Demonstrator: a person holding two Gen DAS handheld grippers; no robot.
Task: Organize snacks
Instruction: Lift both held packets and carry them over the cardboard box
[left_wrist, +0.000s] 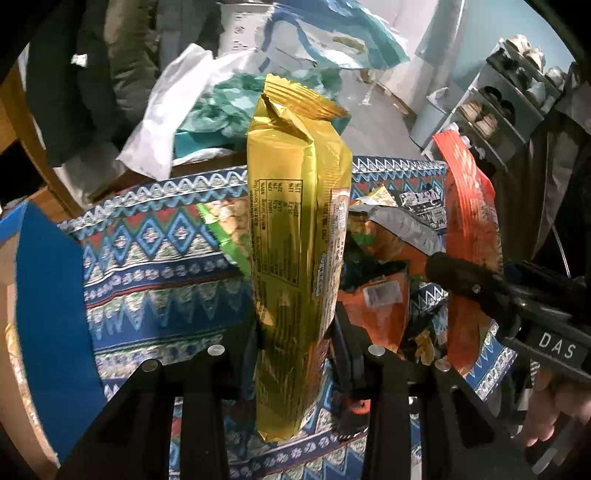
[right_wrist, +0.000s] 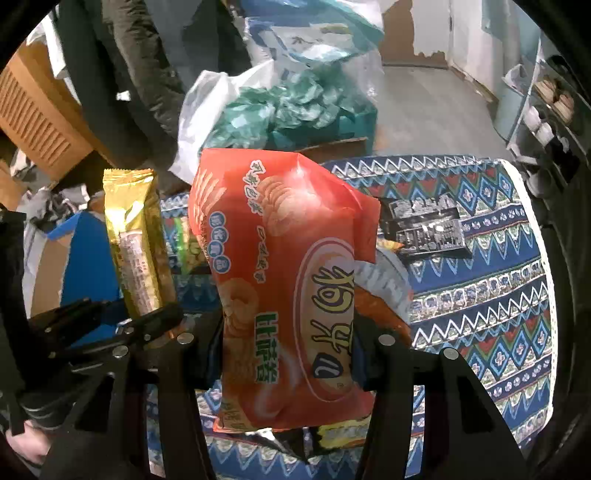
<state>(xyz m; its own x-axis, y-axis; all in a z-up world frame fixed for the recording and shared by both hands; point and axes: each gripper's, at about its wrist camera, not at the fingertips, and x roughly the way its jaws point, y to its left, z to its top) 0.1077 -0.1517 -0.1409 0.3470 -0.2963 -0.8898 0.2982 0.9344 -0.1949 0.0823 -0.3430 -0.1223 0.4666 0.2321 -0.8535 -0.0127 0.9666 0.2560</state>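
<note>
Gripping a tall gold foil snack pack, the left hand-held gripper has its two black fingers pressed against the pack's lower half, and there it is, upright and raised above the desk with its blue, red and white zigzag-patterned cloth. Left of the cloth sits a blue-sided cardboard box. Just behind the gold pack, a green-edged snack bag peeks out, lying on the cloth.

Moving right, a heap of packets lies on the desk: an orange foil packet with a grey-silver wrapper on top of it, and further back a flat black packet with white print resting on the cloth on its own.

And on the right, the right hand-held gripper is clamped on a wide orange-red biscuit bag with a white oval logo, fingers squeezing both sides, the bag upright and held over the packet heap. From the left wrist view that same bag shows edge-on, just beside the gold pack, the two held side by side and apart.

Beyond the desk: a white plastic bag stuffed with teal wrapping, and a grey shoe rack at far right.
</note>
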